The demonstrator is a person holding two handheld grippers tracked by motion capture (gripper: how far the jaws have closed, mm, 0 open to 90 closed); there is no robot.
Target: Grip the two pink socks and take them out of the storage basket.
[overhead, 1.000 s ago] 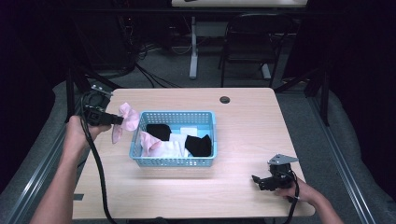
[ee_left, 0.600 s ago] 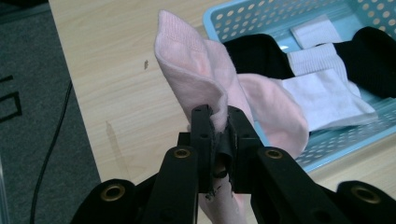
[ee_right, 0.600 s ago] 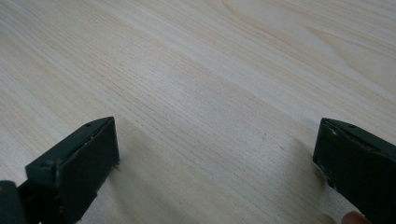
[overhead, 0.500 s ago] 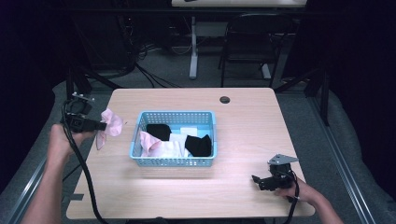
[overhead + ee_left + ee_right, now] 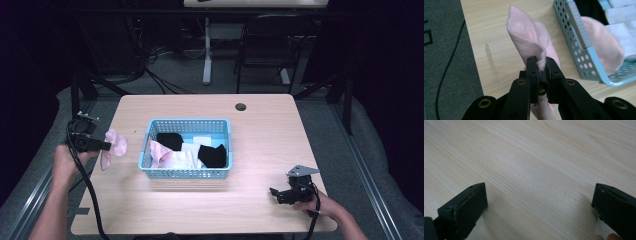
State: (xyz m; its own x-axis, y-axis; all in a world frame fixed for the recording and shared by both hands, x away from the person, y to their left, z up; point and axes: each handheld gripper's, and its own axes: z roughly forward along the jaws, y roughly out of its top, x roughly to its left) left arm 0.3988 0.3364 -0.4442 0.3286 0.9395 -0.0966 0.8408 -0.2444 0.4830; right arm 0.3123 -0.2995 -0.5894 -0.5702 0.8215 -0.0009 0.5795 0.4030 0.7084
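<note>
pink sock (image 5: 529, 42), soft knit and folded over on itself, hangs at the desk's (image 5: 260, 210) left edge, just left of the blue basket (image 5: 186, 172). my left hand-held gripper (image 5: 540, 65) is clamped tight on its fold. the basket is perforated plastic, holding black, white and pink cloth. my right hand-held gripper (image 5: 540, 202) rests wide apart on pale woodgrain, holding nothing.

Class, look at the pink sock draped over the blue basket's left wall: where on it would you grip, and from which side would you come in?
Grip the pink sock at the fold hanging over the blue basket wall, coming from above on the basket's left side. That edge probably stands proud of the wall, so jaws can likely close across it without catching the mesh.
</note>
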